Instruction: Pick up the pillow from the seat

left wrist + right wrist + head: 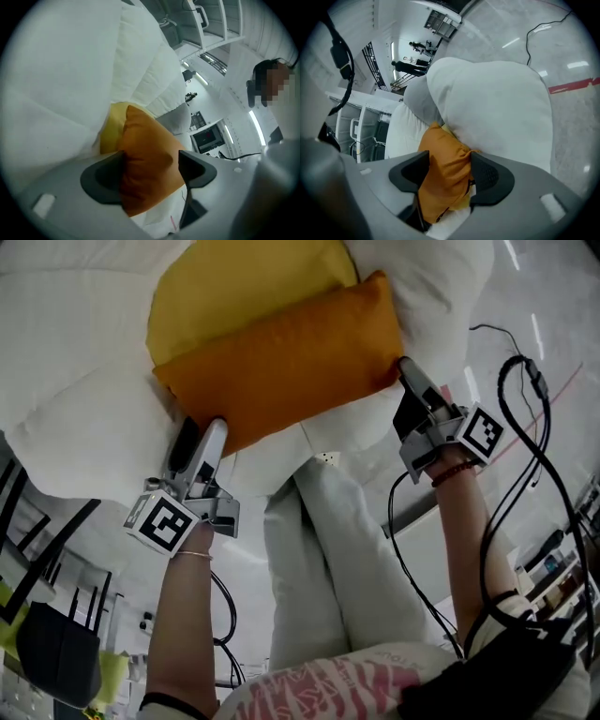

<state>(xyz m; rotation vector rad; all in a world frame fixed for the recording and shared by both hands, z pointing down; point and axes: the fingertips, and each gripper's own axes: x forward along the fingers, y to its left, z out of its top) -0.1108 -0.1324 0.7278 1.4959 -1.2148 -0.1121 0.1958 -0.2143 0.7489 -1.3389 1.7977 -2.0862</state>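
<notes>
An orange pillow [281, 362] lies on a big white cushioned seat [94, 427], with a yellow pillow [244, 287] behind it. My left gripper [199, 437] is at the orange pillow's left end and my right gripper [412, 381] at its right end. In the left gripper view the orange pillow [145, 154] bulges between the wide-set jaws of the left gripper [150, 171], which stands open. In the right gripper view the pillow's puckered corner [443, 159] fills the gap of the right gripper [450, 171], also open and not squeezing it.
White cushions [497, 108] surround the pillows on all sides. Black cables [525, 427] hang by the right arm. A dark chair [56, 643] stands at lower left. The floor has a red line [576, 85]. A person [272, 89] stands off to the right.
</notes>
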